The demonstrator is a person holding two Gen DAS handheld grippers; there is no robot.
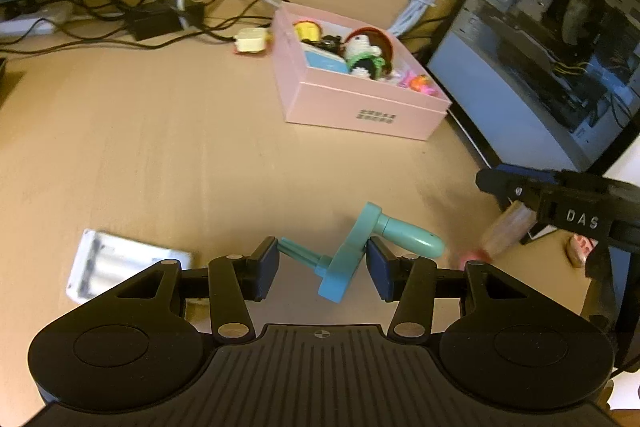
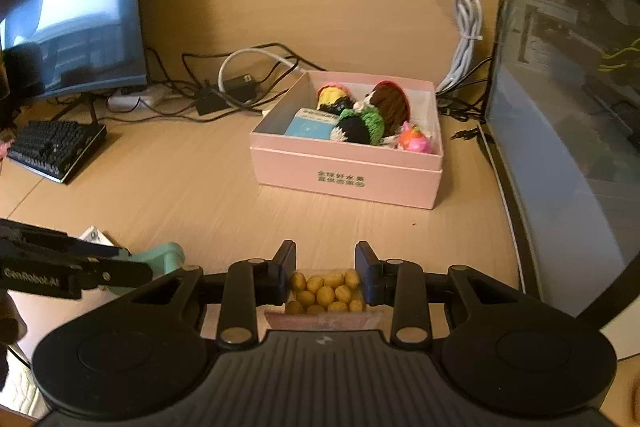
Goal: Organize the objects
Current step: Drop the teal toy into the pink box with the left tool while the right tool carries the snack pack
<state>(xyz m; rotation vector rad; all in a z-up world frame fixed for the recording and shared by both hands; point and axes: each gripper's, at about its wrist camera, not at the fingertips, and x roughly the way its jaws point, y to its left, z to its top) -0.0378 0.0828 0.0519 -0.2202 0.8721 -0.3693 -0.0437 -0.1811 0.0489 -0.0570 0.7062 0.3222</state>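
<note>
A pink open box (image 1: 360,111) (image 2: 348,179) stands on the wooden desk and holds several small toys and a blue packet. My left gripper (image 1: 322,263) has its jaws around a teal hand-crank tool (image 1: 352,251), pads at its sides with small gaps. The tool also shows in the right wrist view (image 2: 160,259). My right gripper (image 2: 326,277) is shut on a clear container of yellow pills (image 2: 326,291) with a pink base, held above the desk. It appears blurred in the left wrist view (image 1: 500,233).
A white battery case (image 1: 120,267) lies left of the left gripper. A small cream toy (image 1: 251,41) sits by the cables (image 1: 160,15) behind the box. A monitor (image 1: 560,47) stands at right, a keyboard (image 2: 52,147) and second screen (image 2: 72,27) at left.
</note>
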